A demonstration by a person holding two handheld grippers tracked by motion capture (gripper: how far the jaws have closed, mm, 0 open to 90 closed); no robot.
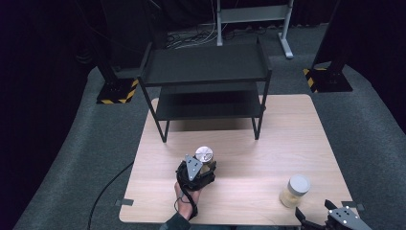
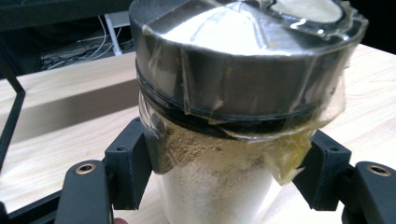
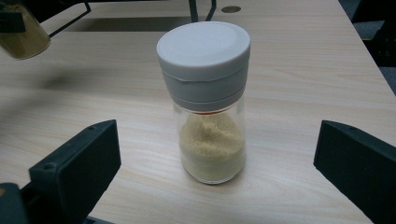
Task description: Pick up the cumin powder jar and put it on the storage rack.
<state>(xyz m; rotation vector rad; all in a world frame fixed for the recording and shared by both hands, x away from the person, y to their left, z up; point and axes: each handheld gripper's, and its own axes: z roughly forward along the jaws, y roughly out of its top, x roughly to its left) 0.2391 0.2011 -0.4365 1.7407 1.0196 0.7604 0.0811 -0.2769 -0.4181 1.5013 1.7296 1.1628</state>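
Grey carpet is surrounding a light wooden table, and a black two-tier metal shelf rack is standing at the table's far edge, both tiers bare.

Left gripper: the person's left hand is holding it over the near-left part of the table. Its jaws are pinching a glass spice jar with a dark metallic lid, pads pressing on the glass just below the lid from both sides. Clear tape or film is wrapping the lid and hanging loose at one side. Brownish powder is showing through the glass under the lid. In the right gripper view the bottom of this jar is hanging clear of the tabletop, with its shadow lying on the wood beneath, so the jar is being carried in the air, roughly upright.

Right gripper: sitting at the near-right corner of the table. Its jaws are standing wide apart, gripping nothing. A glass spice jar with a pale grey plastic cap is standing upright on the table between and just ahead of them, touching neither pad. Pale yellow powder is filling its lower part.

The two jars are well apart.
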